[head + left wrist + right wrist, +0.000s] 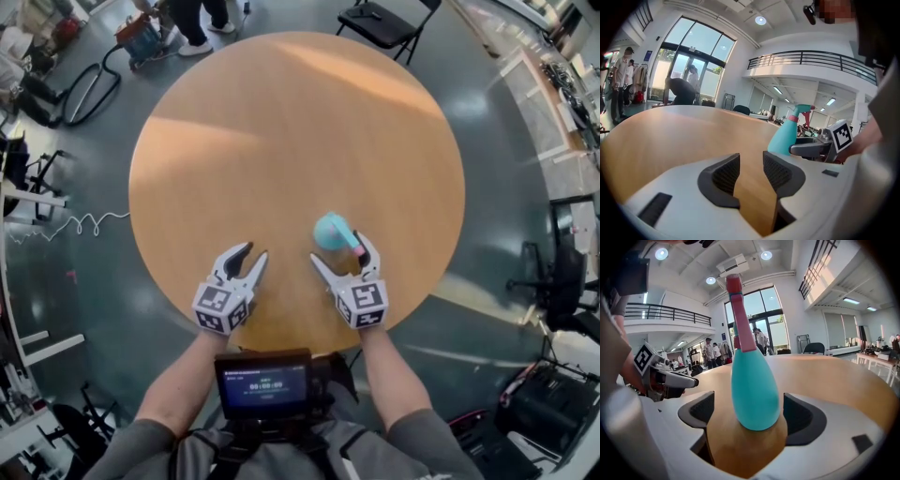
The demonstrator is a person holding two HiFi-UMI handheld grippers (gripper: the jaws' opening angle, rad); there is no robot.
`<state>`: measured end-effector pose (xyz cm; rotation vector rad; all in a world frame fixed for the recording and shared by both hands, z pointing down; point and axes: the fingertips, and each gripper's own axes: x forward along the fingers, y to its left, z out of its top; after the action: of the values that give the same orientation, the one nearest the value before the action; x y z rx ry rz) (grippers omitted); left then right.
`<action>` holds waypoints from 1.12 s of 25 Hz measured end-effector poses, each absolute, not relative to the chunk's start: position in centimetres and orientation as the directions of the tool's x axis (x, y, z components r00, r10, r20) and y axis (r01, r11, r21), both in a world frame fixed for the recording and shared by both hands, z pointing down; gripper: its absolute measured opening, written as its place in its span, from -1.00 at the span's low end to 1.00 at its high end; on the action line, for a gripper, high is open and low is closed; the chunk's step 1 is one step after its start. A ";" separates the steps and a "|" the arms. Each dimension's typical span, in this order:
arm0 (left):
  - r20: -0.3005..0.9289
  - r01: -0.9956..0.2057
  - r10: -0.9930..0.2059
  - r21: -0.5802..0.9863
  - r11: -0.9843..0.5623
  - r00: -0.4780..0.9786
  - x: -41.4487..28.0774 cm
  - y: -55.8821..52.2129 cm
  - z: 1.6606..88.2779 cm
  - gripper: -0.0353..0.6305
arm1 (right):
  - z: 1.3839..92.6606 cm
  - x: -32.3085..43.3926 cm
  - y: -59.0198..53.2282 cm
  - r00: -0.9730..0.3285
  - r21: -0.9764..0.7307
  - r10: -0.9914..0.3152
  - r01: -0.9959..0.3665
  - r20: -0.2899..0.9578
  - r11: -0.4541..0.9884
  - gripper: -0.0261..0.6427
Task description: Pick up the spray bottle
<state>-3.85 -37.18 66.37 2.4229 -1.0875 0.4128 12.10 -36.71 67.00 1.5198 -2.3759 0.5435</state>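
A teal spray bottle (330, 231) with a pink collar and trigger stands upright on the round wooden table (281, 141), near its front right. My right gripper (339, 248) is open, with the bottle (754, 390) between its jaws and a gap on both sides; neither pad (701, 411) touches it. To the left, my left gripper (255, 251) rests low over the table, open with only bare wood between its pads (726, 173). In the left gripper view the bottle (785, 136) stands to the right, beside the right gripper (818, 147).
A black folding chair (380, 23) stands past the table's far edge. Cables (84, 89) lie on the floor at the far left, and people stand there. Another chair (562, 272) is at the right. A screen device (264, 384) hangs at my chest.
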 end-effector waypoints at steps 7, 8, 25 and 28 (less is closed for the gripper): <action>0.447 -0.767 -0.628 0.279 -0.578 0.637 -3.7 -37.2 66.2 -0.42 | 66.8 12.1 -38.4 -0.396 -0.140 -0.833 -0.918 0.386 0.371 0.44; 0.445 -0.767 -0.630 0.281 -0.577 0.637 -3.6 -37.2 66.2 -0.42 | 66.9 12.2 -38.7 -0.398 -0.139 -0.834 -0.917 0.383 0.373 0.44; 0.437 -0.760 -0.626 0.290 -0.582 0.646 -4.0 -36.7 65.3 -0.42 | 67.8 12.0 -40.0 -0.335 -0.092 -0.842 -0.940 0.422 0.328 0.35; 0.436 -0.763 -0.630 0.288 -0.578 0.642 -4.3 -36.8 65.1 -0.42 | 67.6 11.8 -39.8 -0.345 -0.095 -0.838 -0.936 0.423 0.338 0.34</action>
<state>-4.34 -36.79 65.12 2.4120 -1.0938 0.3978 11.83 -39.81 67.57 1.5845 -2.3076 0.4675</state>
